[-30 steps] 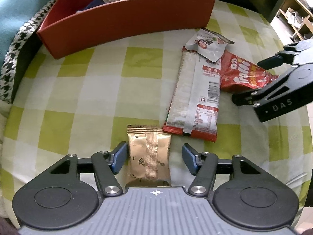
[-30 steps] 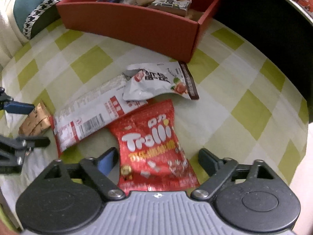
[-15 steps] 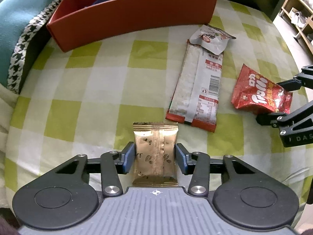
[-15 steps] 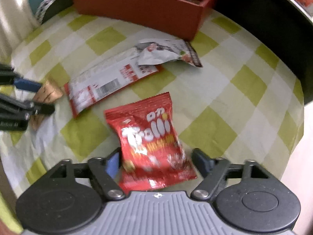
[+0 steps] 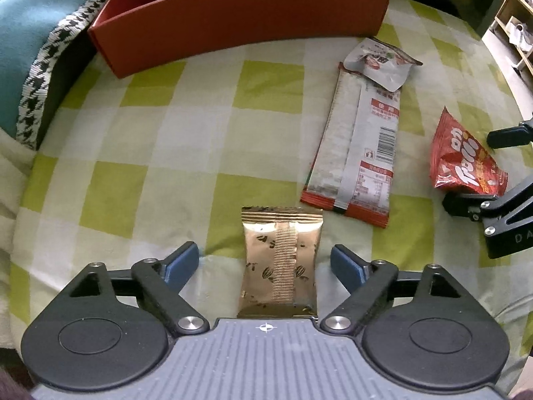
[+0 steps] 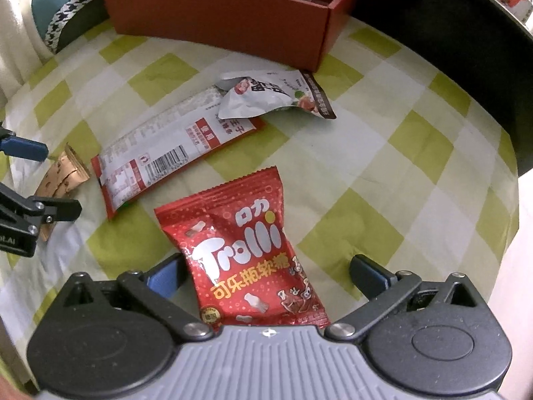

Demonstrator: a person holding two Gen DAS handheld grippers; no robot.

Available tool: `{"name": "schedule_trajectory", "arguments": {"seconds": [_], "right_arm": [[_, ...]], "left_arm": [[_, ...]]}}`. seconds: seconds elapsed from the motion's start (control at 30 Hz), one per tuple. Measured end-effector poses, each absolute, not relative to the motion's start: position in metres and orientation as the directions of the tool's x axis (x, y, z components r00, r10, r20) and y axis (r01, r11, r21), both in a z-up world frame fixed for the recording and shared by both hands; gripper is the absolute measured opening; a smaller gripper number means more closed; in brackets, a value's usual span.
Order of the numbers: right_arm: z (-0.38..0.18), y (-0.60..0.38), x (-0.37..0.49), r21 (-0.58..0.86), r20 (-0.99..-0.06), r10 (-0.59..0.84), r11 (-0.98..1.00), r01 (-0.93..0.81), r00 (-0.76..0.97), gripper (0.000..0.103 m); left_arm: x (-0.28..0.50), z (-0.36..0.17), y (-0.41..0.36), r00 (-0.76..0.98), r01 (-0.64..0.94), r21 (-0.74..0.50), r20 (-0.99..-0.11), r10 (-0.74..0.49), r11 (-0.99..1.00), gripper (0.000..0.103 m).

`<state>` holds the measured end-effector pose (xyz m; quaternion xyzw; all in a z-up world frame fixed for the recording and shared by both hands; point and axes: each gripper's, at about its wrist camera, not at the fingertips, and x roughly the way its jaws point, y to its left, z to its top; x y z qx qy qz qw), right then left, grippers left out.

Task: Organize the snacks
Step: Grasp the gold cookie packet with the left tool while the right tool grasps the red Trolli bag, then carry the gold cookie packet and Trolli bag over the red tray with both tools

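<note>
Gold-foil snack packet [image 5: 279,263] lies flat on the green-checked cloth [image 5: 150,166] between the blue pads of the left gripper [image 5: 265,263], whose jaws are opening, both pads clear of the foil. Red Trolli bag [image 6: 253,260] lies likewise between the fingers of the right gripper [image 6: 266,276], jaws opening (the left pad sits just beside the bag, not pressing). Beyond both sets of fingertips lie a long white wrapper [image 5: 358,153], a small white pouch [image 6: 276,95] overlapping its far end, and the red box [image 5: 240,16].
</note>
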<state>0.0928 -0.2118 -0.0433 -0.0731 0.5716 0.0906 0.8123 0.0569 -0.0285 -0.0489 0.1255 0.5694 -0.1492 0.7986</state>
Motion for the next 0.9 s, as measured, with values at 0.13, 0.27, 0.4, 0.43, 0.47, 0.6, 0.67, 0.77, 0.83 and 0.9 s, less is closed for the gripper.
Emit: {"name": "schedule_trajectory", "arguments": {"seconds": [0.13, 0.27, 0.4, 0.43, 0.47, 0.6, 0.67, 0.77, 0.83, 0.9], "right_arm": [[-0.039, -0.209, 0.085, -0.023, -0.938, 0.058, 0.973, -0.229, 0.342, 0.090], [-0.029, -0.198, 0.075, -0.020, -0.928, 0.081, 0.964, -0.265, 0.364, 0.060], [-0.026, -0.190, 0.066, -0.035, -0.925, 0.074, 0.960, -0.278, 0.373, 0.057], [-0.026, -0.188, 0.063, -0.032, -0.924, 0.078, 0.960, -0.280, 0.373, 0.057], [-0.026, -0.187, 0.061, -0.027, -0.924, 0.082, 0.960, -0.278, 0.373, 0.057], [-0.020, -0.192, 0.056, -0.007, -0.918, 0.094, 0.968, -0.252, 0.385, 0.057], [-0.014, -0.198, 0.055, 0.013, -0.911, 0.103, 0.975, -0.224, 0.399, 0.057], [-0.008, -0.206, 0.056, 0.031, -0.904, 0.107, 0.982, -0.187, 0.414, 0.057], [-0.006, -0.209, 0.057, 0.031, -0.903, 0.102, 0.984, -0.174, 0.417, 0.057], [-0.006, -0.209, 0.060, 0.032, -0.903, 0.101, 0.985, -0.169, 0.418, 0.057]], "left_arm": [[0.051, -0.047, -0.026, 0.318, 0.352, 0.023, -0.943, -0.097, 0.936, 0.083], [0.044, -0.042, -0.026, 0.324, 0.324, 0.013, -0.941, -0.098, 0.946, 0.065], [0.041, -0.038, -0.023, 0.329, 0.293, 0.019, -0.941, -0.083, 0.956, 0.050], [0.041, -0.038, -0.022, 0.329, 0.284, 0.013, -0.941, -0.085, 0.959, 0.050], [0.041, -0.037, -0.022, 0.329, 0.278, 0.010, -0.940, -0.085, 0.960, 0.049], [0.036, -0.037, -0.022, 0.327, 0.268, 0.008, -0.941, -0.083, 0.963, 0.049], [0.035, -0.036, -0.021, 0.328, 0.264, -0.002, -0.940, -0.091, 0.965, 0.049], [0.034, -0.033, -0.022, 0.339, 0.259, -0.012, -0.935, -0.103, 0.966, 0.049], [0.035, -0.031, -0.022, 0.344, 0.252, -0.022, -0.932, -0.111, 0.967, 0.049], [0.037, -0.029, -0.022, 0.348, 0.247, -0.034, -0.930, -0.122, 0.968, 0.049]]}}
